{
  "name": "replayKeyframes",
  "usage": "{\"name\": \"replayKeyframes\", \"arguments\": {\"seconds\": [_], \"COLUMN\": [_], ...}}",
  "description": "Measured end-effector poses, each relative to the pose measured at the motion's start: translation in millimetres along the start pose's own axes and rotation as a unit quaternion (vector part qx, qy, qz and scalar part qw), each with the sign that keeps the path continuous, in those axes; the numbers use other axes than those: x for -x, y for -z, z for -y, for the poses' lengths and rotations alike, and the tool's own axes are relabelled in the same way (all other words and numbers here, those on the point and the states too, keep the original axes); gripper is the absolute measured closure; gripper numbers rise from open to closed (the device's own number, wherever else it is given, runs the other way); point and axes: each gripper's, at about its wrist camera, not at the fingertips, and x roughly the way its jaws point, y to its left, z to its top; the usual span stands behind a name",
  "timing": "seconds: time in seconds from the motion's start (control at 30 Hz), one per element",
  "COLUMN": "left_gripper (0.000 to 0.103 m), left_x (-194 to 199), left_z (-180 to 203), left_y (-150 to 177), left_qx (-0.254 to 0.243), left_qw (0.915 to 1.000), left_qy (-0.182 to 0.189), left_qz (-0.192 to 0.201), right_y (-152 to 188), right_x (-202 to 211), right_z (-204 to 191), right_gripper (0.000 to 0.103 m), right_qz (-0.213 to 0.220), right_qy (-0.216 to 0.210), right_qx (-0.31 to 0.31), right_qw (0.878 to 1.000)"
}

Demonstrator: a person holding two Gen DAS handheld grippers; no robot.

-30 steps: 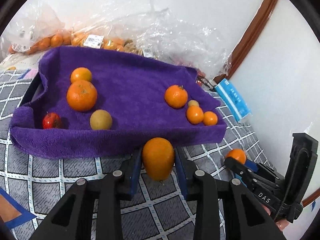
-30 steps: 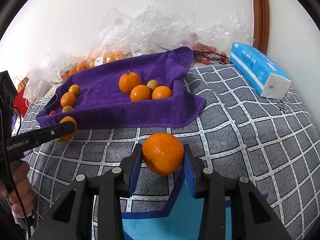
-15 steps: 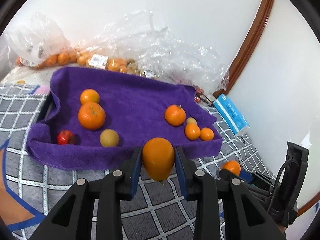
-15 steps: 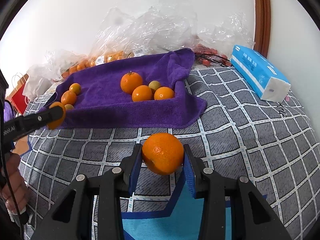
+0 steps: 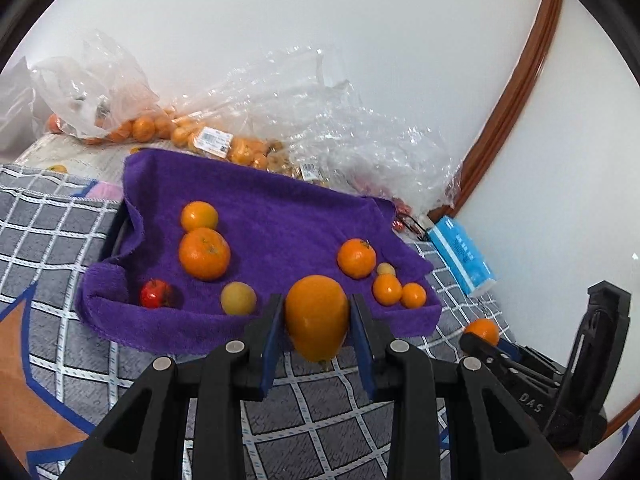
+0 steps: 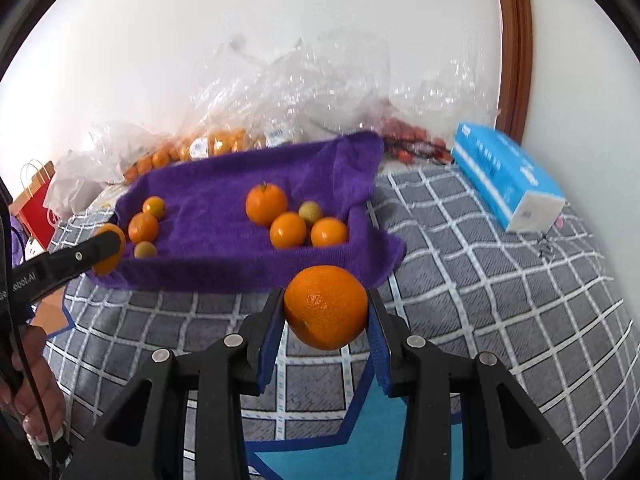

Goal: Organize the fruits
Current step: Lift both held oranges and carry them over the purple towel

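Left gripper [image 5: 317,316] pinching a smooth orange fruit [image 5: 317,318] between both blue pads, held above the checked blanket [image 5: 52,216] just at the near edge of the purple towel [image 5: 272,216]. Right gripper [image 6: 326,308] clamped on a dimpled orange [image 6: 326,307], also off the blanket, just short of the towel's front edge. On the towel: two clusters of oranges, one red fruit [image 5: 155,293], one yellowish fruit [image 5: 239,298]. Blue tissue pack [image 6: 508,176] off to the right.

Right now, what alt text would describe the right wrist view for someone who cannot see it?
The right gripper holds an orange above a grey checked cloth, facing a purple towel with two clusters of fruit. The left gripper enters at left with another fruit.
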Motion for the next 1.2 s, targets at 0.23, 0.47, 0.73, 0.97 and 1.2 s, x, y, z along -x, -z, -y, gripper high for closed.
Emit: {"name": "replayKeyframes", "arguments": {"seconds": [0.23,0.47,0.73,0.97,1.2], "left_gripper": [0.072,0.072,0.072,0.072,0.072], "left_x": [9,19,22,25,25], "left_z": [-1,-7,-17,-27,-35], "left_y": [-3,-5,-9,-12,-14], "left_qx": [-0.002,0.008,0.029,0.048,0.063], "left_qw": [0.9997,0.9991,0.9981,0.9968,0.9956], "left_qy": [-0.009,-0.016,-0.023,-0.029,-0.033], "left_qz": [0.021,0.04,0.048,0.057,0.06], "right_y": [-14,-20,-28,-36,-42], "right_x": [9,14,12,9,5], "right_z": [-13,-29,-34,-37,-40], "right_gripper": [0.064,0.064,0.064,0.064,0.064], "right_qz": [0.012,0.023,0.028,0.034,0.04], "right_qy": [-0.01,-0.013,-0.023,-0.028,-0.034], "right_qx": [0.01,0.026,0.018,0.015,0.015], "right_qw": [1.0,0.999,0.999,0.999,0.999]}}
